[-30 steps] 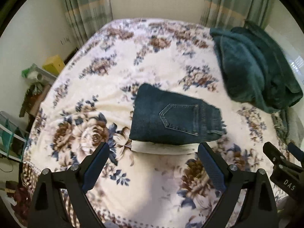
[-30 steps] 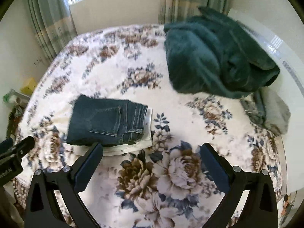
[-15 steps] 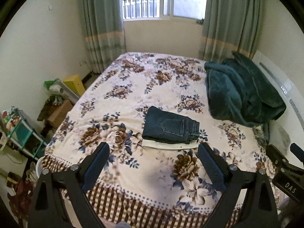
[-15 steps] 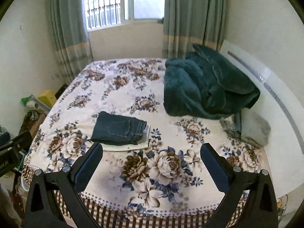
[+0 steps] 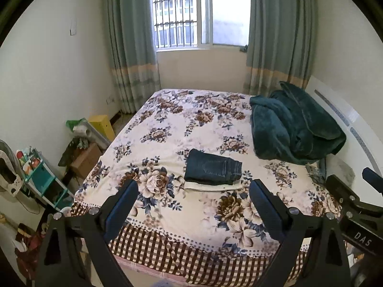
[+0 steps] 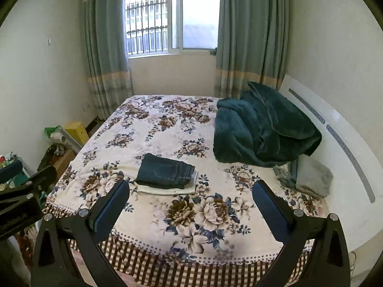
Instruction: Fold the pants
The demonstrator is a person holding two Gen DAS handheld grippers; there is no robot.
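Note:
The dark blue jeans (image 5: 211, 170) lie folded into a compact rectangle on top of a folded white garment (image 5: 213, 187) on the flowered bed (image 5: 167, 129). They also show in the right wrist view (image 6: 166, 174). My left gripper (image 5: 194, 202) is open and empty, held back from the bed's near edge, well short of the jeans. My right gripper (image 6: 190, 204) is open and empty too, likewise off the near edge. The right gripper's body shows at the right of the left wrist view (image 5: 354, 205).
A dark green blanket (image 6: 261, 131) is heaped at the bed's right, by a white headboard (image 6: 340, 138) and a grey pillow (image 6: 313, 177). Boxes and a teal shelf (image 5: 45, 181) crowd the floor on the left. A window with curtains (image 5: 198, 16) is at the far wall.
Both grippers have pulled back and up away from the bed, so the folded jeans look much smaller and the whole room shows. The jeans have not moved.

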